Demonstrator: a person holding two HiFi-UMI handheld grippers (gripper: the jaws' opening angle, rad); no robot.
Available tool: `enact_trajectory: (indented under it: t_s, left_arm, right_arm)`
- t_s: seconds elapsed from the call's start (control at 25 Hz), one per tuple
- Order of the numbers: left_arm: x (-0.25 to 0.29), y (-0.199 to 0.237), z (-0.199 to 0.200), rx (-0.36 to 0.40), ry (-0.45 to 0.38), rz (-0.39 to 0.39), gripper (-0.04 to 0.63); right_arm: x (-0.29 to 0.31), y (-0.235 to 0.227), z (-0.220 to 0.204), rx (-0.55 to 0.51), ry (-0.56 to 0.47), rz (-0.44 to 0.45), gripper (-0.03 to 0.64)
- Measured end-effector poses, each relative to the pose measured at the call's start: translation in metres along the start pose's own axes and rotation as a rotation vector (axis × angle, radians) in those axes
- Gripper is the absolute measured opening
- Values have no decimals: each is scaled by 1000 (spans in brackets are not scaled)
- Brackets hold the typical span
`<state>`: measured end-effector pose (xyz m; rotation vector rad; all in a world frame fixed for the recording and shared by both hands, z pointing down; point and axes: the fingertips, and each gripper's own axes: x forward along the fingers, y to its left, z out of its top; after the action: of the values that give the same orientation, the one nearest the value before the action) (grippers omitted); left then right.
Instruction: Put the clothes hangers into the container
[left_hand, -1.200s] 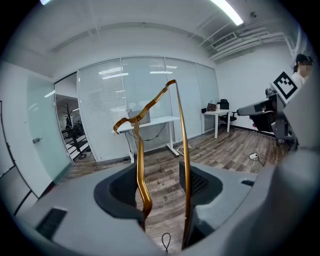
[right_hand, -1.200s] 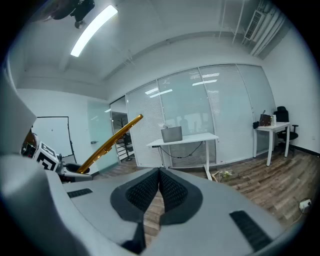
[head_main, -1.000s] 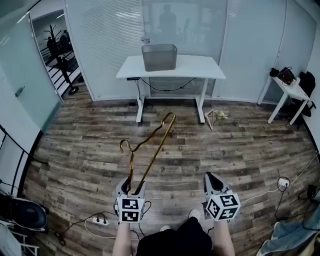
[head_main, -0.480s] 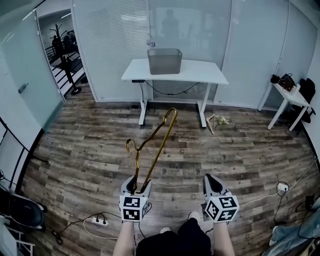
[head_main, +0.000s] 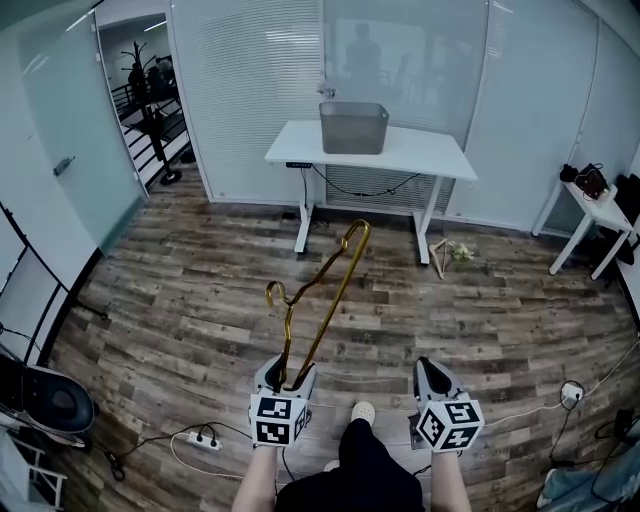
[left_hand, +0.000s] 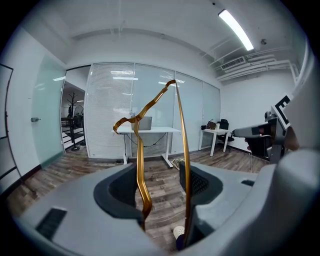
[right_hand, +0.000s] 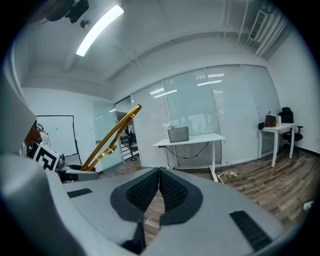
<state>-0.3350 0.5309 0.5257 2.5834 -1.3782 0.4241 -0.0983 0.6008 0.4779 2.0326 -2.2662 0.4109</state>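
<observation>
the left hand-held gripper (head_main: 287, 372) is low in the head view, its jaws partway apart and clamped on a gold metal hanger (left_hand: 144, 200). in the left gripper view two of the hanger's wires run up between the pads, one against each pad. the hanger stands up and leans away from the person, its hook curling to the left partway up and its far bend pointing toward the table (head_main: 420, 155).

the right hand-held gripper (head_main: 432, 372) is beside the left one, apart from it. its jaws are pressed together with nothing between them.

the grey container (head_main: 353, 128) sits on the white table against the glass wall, well apart from the hanger. a small pale heap (head_main: 447, 254) lies on the wood floor by the table's right leg, too small to make out.
</observation>
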Motion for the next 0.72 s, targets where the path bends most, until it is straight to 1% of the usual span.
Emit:
enact_trajectory:
  t_s: [0.16,0.32,0.52,0.72]
  left_arm:
    - [8,4,0,10,6,10,261]
    - [24,11,4,1,10,18,261]
    - [57,14,13,1,19,26,261]
    - [103,16,29,8,20,37,261]
  right_arm:
    - [13,1,-4,4,11,19,28]
    - [33,-6,-1,8,17,30,28]
    - [62,-31,9,15,19,29,28]
    - [99,-64,27,10,16,35,28]
